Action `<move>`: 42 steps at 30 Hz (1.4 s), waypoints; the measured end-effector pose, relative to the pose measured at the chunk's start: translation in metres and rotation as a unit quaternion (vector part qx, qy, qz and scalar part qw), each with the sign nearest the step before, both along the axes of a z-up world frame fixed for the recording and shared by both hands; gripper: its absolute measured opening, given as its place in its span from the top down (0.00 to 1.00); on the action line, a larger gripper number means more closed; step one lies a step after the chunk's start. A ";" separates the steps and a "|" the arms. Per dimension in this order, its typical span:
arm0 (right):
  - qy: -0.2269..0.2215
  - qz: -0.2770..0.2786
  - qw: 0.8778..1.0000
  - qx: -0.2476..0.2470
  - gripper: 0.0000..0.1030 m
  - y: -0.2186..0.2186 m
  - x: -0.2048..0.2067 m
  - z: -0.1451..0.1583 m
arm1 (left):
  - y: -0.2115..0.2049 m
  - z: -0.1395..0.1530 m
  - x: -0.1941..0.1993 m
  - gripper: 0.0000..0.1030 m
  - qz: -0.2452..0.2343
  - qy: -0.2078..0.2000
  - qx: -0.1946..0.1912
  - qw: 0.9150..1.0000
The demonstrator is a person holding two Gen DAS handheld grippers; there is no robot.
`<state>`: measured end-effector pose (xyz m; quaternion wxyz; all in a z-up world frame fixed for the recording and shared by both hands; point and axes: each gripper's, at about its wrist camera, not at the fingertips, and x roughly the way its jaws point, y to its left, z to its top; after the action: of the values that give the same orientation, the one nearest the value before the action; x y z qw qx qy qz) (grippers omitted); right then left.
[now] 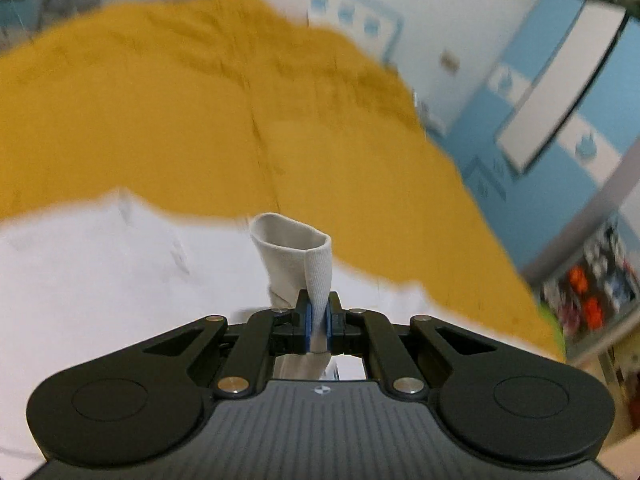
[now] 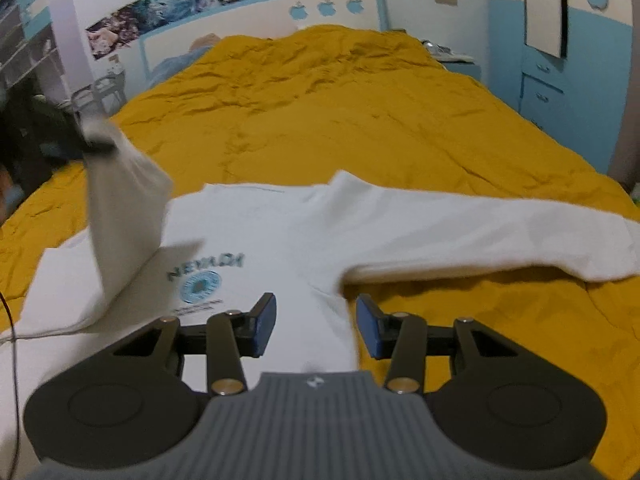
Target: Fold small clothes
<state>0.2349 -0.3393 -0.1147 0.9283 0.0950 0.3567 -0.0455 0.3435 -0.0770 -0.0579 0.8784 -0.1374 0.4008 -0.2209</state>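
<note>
Mustard bedspread (image 1: 160,100) blurs behind my left gripper (image 1: 316,322), clamped on white cuff (image 1: 296,256), sleeve mid-fold. Right view: white sweatshirt (image 2: 260,236) flat on bed; right gripper (image 2: 316,326) half open, empty, over hem. Other sleeve (image 2: 500,232) still outstretched; body unfolded.

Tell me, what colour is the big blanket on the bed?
Mustard yellow blanket; clearest in the right wrist view.
</note>
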 end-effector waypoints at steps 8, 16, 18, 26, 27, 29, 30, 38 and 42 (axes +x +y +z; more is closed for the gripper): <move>0.018 -0.003 1.000 0.000 0.60 -0.012 0.020 -0.014 | -0.019 -0.041 -0.012 0.42 -0.101 0.071 -0.019 0.992; 0.023 0.035 0.999 0.033 0.58 0.005 0.062 -0.019 | 0.099 -0.012 -0.007 0.33 -0.021 0.015 0.005 1.000; 0.028 0.038 0.998 0.037 0.58 0.010 0.077 -0.023 | 0.143 -0.018 0.001 0.33 0.028 0.014 0.017 0.999; 0.074 0.027 0.996 0.047 0.63 0.016 0.136 -0.055 | 0.287 -0.031 0.043 0.33 0.191 0.048 0.023 0.980; 0.079 0.024 0.995 0.048 0.64 0.017 0.141 -0.059 | 0.293 -0.030 0.051 0.33 0.195 0.053 0.033 0.979; 0.082 0.022 0.995 0.045 0.66 0.020 0.146 -0.062 | 0.296 -0.022 0.067 0.34 0.196 0.062 0.100 0.974; 0.083 0.023 0.995 0.041 0.67 0.022 0.148 -0.062 | 0.298 -0.017 0.073 0.34 0.196 0.055 0.134 0.970; 0.086 0.027 0.996 0.027 0.94 0.027 0.158 -0.067 | 0.293 -0.052 0.104 0.31 0.127 0.087 0.100 0.983; 0.079 0.032 0.996 0.015 0.99 0.030 0.157 -0.064 | 0.290 -0.095 0.096 0.75 0.139 0.099 0.021 0.985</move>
<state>0.3918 -0.3089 -0.1789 0.8968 0.0935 0.4320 -0.0173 0.4392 0.2134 -0.1528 0.8592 -0.1951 0.4673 -0.0732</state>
